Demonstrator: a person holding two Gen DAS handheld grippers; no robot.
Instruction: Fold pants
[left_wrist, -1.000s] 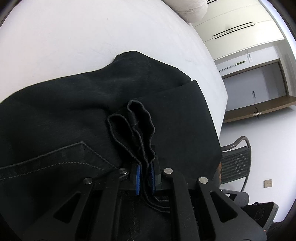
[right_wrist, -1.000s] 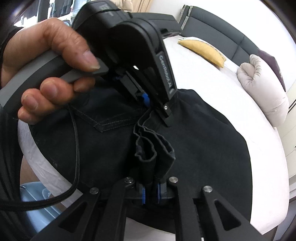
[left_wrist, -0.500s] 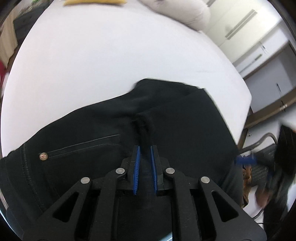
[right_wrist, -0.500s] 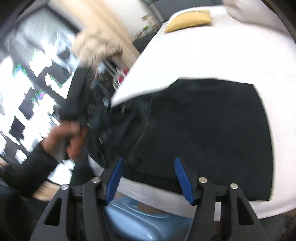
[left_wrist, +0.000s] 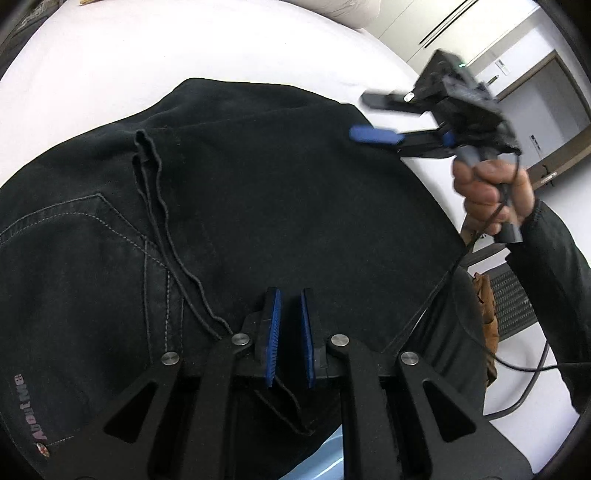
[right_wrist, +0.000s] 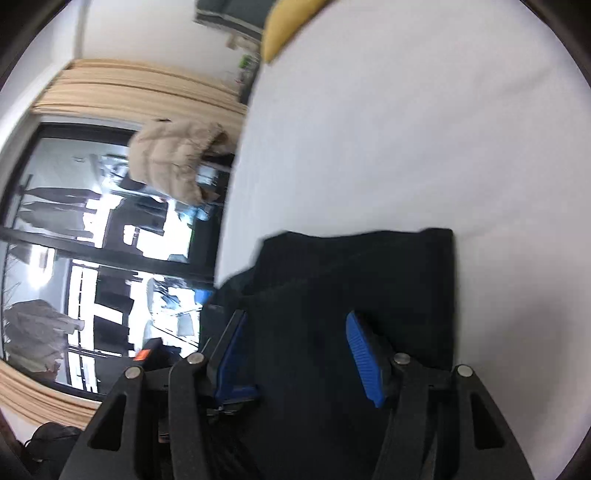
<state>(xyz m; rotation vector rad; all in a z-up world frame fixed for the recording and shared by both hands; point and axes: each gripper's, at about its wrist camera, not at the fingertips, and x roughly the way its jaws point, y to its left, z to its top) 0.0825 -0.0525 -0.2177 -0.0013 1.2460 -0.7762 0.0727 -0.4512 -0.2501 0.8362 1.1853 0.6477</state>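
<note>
The black pants (left_wrist: 277, 192) lie folded on the white bed (left_wrist: 110, 66), with the hem edge (left_wrist: 155, 192) lying loose across the top layer and a back pocket at the left. My left gripper (left_wrist: 290, 314) hovers just over the near edge of the pants, its blue pads a narrow gap apart with nothing between them. My right gripper (left_wrist: 373, 122) shows in the left wrist view at the far right edge of the pants, held in a hand, open. In the right wrist view my right gripper (right_wrist: 295, 328) is wide open above the pants (right_wrist: 354, 280).
A pale pillow (left_wrist: 343, 11) and a yellow cushion (right_wrist: 288, 26) lie at the far end of the bed. White cabinets (left_wrist: 480, 44) and a chair (left_wrist: 513, 295) stand to the right. A window (right_wrist: 92, 258) with a beige coat (right_wrist: 173, 162) is to the left.
Both grippers have let go of the hem, which now lies flat on the pants. The right gripper opened wide and swung away to the far right edge. The left gripper eased back.
</note>
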